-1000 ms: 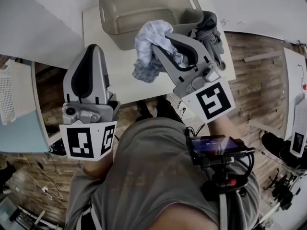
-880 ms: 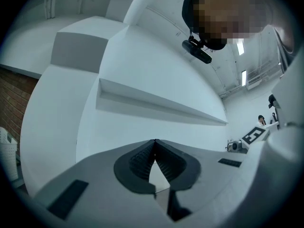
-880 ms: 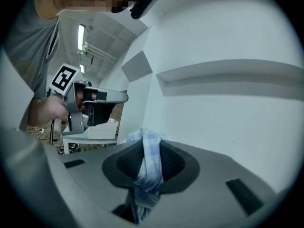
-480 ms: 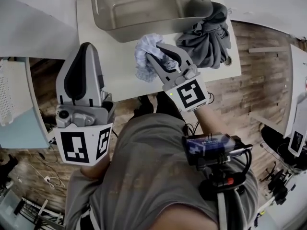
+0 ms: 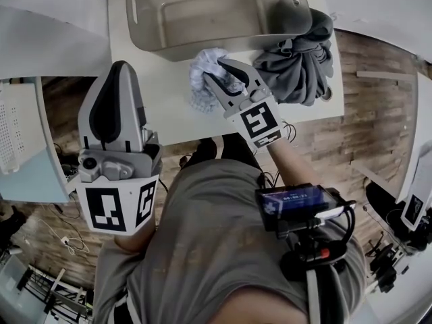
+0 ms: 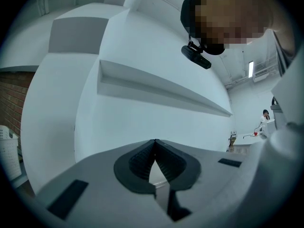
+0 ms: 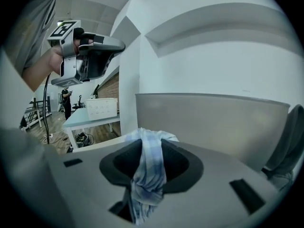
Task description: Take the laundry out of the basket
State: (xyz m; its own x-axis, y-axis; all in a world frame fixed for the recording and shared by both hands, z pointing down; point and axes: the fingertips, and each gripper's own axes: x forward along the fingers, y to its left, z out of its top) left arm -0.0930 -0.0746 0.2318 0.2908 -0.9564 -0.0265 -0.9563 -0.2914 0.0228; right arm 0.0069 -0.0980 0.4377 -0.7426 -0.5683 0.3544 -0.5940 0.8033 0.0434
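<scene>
Right gripper [image 5: 212,71] jaws just opening, pads on checked cloth [image 5: 197,83], table [image 5: 169,117] front edge. Left gripper [image 6: 154,142] closed, empty. Basket [image 5: 202,42] empty; grey garment [image 5: 297,66] out.

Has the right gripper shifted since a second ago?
Yes. The right gripper has sunk, from over the basket's front wall to the table in front of it. Its jaws have just been opening, checked cloth between them.

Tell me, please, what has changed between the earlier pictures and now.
The right claw has come down with the checked cloth from basket height to the table in front of it. Its jaws have just been opening, with the cloth still between them. The left claw stayed shut and empty. The basket and the grey clothes beside it stayed put.
</scene>
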